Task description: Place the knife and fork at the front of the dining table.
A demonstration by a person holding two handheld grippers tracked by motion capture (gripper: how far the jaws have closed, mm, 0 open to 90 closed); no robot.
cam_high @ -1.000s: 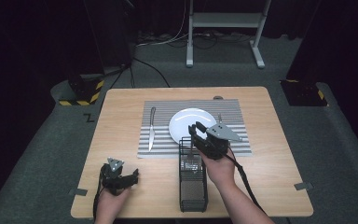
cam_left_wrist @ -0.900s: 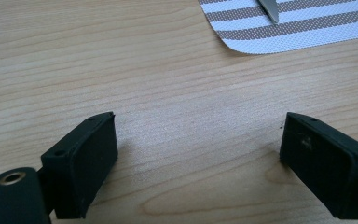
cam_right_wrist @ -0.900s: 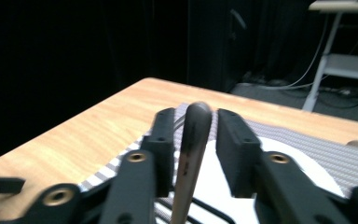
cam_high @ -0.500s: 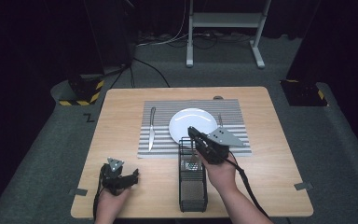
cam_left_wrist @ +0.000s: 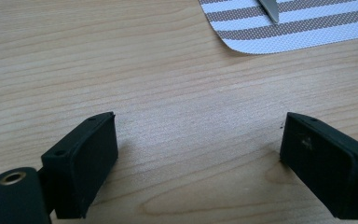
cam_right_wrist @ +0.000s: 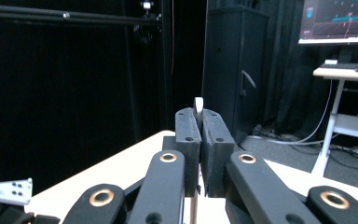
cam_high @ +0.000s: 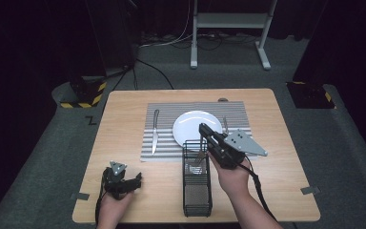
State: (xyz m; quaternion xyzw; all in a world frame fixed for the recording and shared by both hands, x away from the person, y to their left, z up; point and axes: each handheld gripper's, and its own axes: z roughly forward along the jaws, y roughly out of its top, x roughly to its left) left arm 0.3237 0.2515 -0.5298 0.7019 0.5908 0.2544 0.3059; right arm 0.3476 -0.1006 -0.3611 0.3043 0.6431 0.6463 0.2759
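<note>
1. Black wire caddy (cam_high: 197,191) stands on the table (cam_high: 124,109), just below the plate (cam_high: 196,128).
2. Right gripper (cam_high: 204,131) hangs over the caddy's far end, jaws clamped on a thin metal utensil handle (cam_right_wrist: 198,106).
3. That utensil (cam_high: 200,155) hangs down into the caddy.
4. Left gripper (cam_high: 136,180) rests left of the caddy, jaws spread wide with nothing between them.
5. Knife (cam_high: 155,130) lies left of the plate.

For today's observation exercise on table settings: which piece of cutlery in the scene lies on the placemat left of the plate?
The knife. It lies flat on the striped placemat left of the white plate; a fork lies on the plate's right, and another piece is clamped in the right tool.
</note>
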